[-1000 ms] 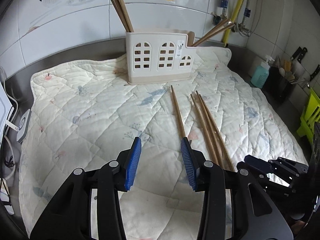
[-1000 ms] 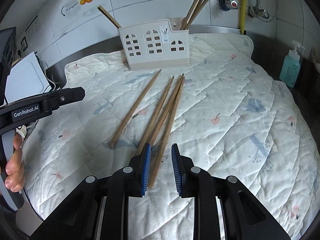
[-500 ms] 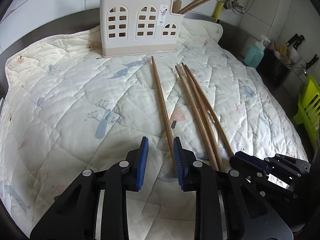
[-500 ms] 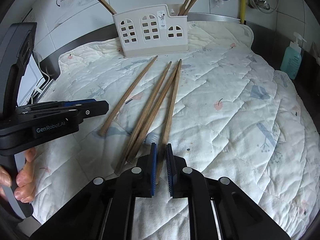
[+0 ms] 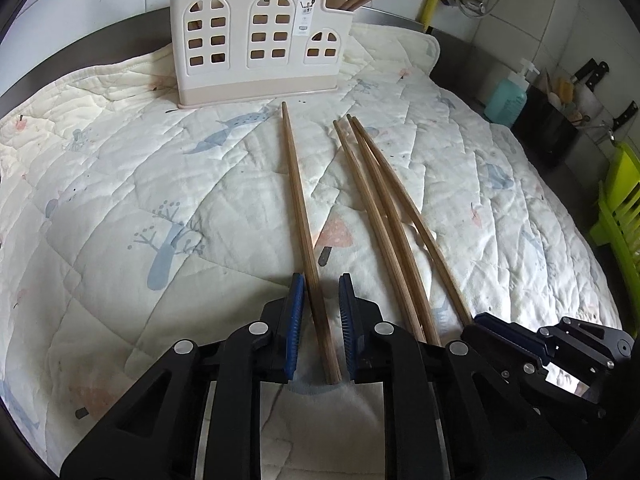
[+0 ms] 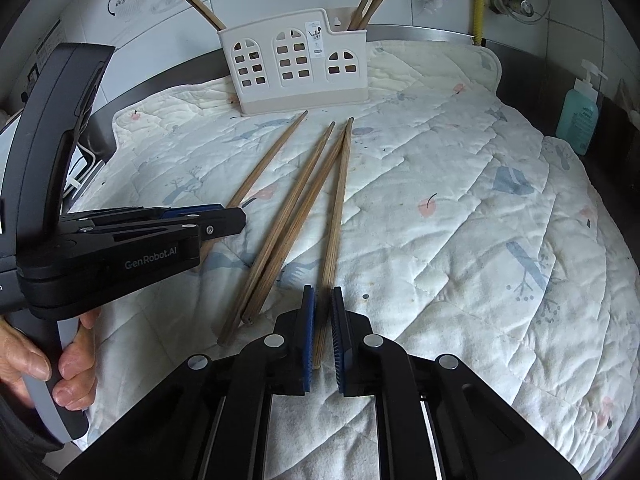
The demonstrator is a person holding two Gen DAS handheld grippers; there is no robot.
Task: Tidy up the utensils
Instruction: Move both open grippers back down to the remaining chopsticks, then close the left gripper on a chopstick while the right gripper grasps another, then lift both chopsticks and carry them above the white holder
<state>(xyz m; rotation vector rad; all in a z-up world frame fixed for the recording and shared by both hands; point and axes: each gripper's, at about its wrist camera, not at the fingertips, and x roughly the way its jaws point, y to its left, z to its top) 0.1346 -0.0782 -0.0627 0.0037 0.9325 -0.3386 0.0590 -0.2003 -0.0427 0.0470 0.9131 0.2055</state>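
Quilt (image 5: pixel 120 208): chopsticks (image 5: pixel 304 216) pointing toward holder (image 5: pixel 260 40)

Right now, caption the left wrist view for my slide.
Left tongs closing around one chopstick on the quilted mat.

The left gripper (image 5: pixel 319 292) is pointing steeply downward, its jaws closing with a gap still showing beside the blue pads (image 5: pixel 296 312). The right gripper (image 6: pixel 321 300) is tilting down alike, jaws drawn nearly together. Bare fingers (image 6: pixel 70 364) are wrapping the left gripper's handle.
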